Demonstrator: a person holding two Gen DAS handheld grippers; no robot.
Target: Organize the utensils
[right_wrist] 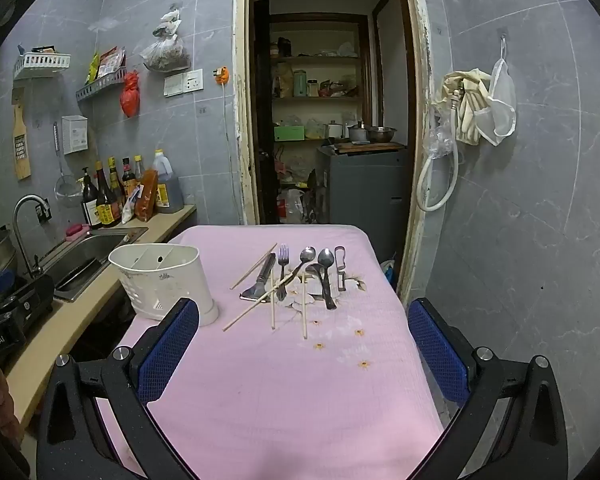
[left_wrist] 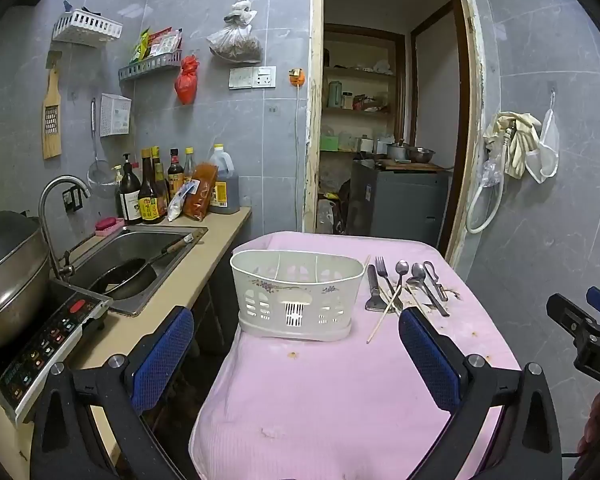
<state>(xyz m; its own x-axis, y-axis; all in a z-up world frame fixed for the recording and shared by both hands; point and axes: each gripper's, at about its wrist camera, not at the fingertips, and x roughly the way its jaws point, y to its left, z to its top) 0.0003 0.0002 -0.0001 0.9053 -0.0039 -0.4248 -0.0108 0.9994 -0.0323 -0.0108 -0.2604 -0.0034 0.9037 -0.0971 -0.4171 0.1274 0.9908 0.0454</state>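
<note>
A white plastic utensil caddy [left_wrist: 296, 296] [right_wrist: 164, 280] with dividers stands empty on the pink-covered table [left_wrist: 320, 392] [right_wrist: 284, 380]. To its right lie a fork [right_wrist: 283, 268], spoons [right_wrist: 324, 272], a peeler [right_wrist: 341, 268], a flat metal tool [right_wrist: 260, 278] and several loose chopsticks [right_wrist: 260, 300]. In the left wrist view the utensils [left_wrist: 404, 284] sit just past the right fingertip. My left gripper [left_wrist: 296, 354] is open, short of the caddy, with nothing between its fingers. My right gripper [right_wrist: 304, 344] is open too, short of the utensils. The right gripper [left_wrist: 584, 336] shows at the left view's right edge.
To the left runs a counter [left_wrist: 204, 256] with a sink [left_wrist: 140, 256] holding a pan, sauce bottles [left_wrist: 156, 192], a wok and an induction hob [left_wrist: 44, 340]. Behind the table an open doorway [right_wrist: 324, 120] leads to shelves. Gloves and a hose hang on the right wall [right_wrist: 472, 108].
</note>
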